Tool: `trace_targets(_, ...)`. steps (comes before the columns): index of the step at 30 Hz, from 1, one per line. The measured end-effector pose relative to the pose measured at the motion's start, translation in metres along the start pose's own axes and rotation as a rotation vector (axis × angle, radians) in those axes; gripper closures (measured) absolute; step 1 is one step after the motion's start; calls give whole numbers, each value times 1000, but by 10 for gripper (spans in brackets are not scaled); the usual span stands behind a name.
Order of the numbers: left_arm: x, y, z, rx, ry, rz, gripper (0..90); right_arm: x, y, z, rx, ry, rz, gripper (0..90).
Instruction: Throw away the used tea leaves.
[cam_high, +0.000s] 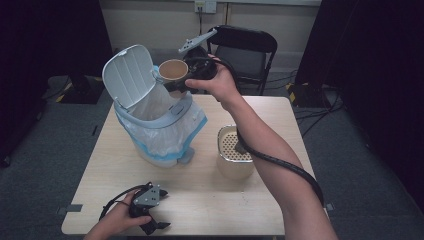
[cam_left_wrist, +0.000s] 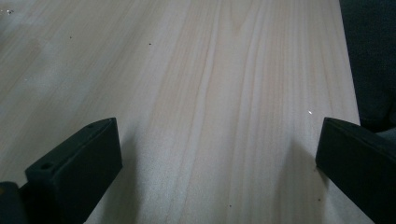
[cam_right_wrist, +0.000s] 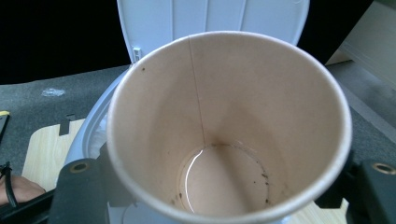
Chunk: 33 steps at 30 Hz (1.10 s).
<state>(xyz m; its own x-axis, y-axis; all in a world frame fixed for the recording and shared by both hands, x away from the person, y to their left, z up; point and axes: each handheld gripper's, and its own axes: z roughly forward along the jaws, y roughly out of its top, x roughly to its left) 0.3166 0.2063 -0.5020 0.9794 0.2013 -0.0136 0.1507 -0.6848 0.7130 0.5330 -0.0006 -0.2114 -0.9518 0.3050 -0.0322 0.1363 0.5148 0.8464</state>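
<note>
Your right gripper (cam_high: 186, 75) is clamped on the paper cup (cam_high: 173, 70), held over the open bin (cam_high: 150, 107). Squeeze harder and it may buckle; dregs could drip onto the bench (cam_high: 200, 190). Left gripper (cam_high: 150, 207) rests apart.

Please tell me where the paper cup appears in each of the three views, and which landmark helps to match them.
High view: paper cup upper centre, held in the right gripper above the open bin.
Left gripper view: table surface, no cup.
Right gripper view: cup centre, between the jaws.
Shared landmark: raised white bin lid.
</note>
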Motion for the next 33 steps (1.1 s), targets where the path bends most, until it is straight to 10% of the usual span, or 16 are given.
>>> trace_targets(26, 0, 0, 0, 0, 0, -1, 0, 9, 9, 53, 2, 53, 7, 269)
trace_targets(33, 0, 0, 0, 0, 0, -1, 0, 12, 5, 60, 4, 82, 44, 151)
